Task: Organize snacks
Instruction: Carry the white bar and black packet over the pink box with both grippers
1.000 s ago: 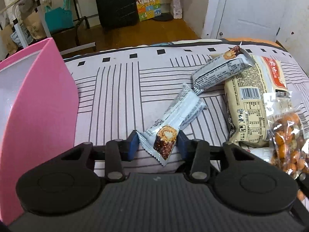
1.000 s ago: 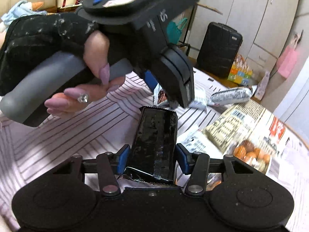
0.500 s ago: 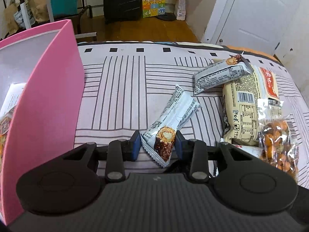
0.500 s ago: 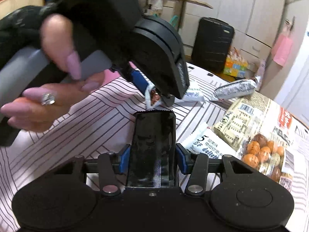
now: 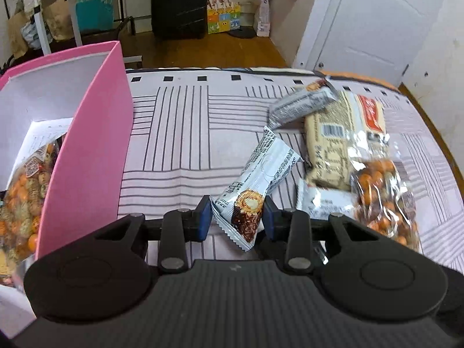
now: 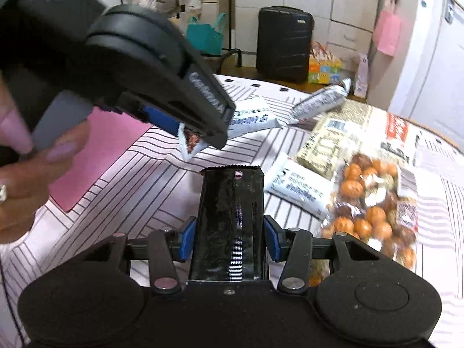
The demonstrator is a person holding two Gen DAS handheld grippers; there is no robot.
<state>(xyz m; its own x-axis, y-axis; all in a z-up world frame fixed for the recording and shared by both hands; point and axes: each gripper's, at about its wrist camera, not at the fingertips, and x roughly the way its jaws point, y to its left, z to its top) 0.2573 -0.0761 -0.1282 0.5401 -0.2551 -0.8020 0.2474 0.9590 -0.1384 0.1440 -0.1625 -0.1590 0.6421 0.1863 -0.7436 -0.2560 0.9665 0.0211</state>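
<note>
The blue-padded fingers point(image 5: 203, 217) of the left gripper point(image 5: 235, 217) clamp the near end of a silver foil-wrapped snack bar printed with a chocolate-nut picture point(image 5: 255, 185). The bar's long axis runs away from the gripper, its far end pointing up and slightly right toward the far edge of the bed and lifted off the cover.

The right gripper point(image 6: 229, 239) has its blue pads point(image 6: 185, 240) pressed on the flanks of a glossy black rectangular snack packet point(image 6: 230, 223). That packet points straight ahead along the fingers, its serrated far end toward the middle of the bed.

In the right wrist view a person's hand point(image 6: 26, 179) grips the left gripper's handle.

An open pink cardboard box with a white lining point(image 5: 90, 145) stands at the left edge of the striped white bedspread point(image 5: 185, 133) and holds a clear bag of orange coated nuts point(image 5: 20, 197).

Toward the right edge lie a second silver snack bar point(image 5: 301, 105), a beige flat pack with a red label and barcode point(image 5: 342, 139), a clear bag of orange and brown coated nuts point(image 5: 380, 200) overlapping it, and a white packet with blue lettering point(image 6: 295, 188).

Beyond the far edge, on the wooden floor, stands a black hard-shell suitcase point(image 5: 179, 3).
</note>
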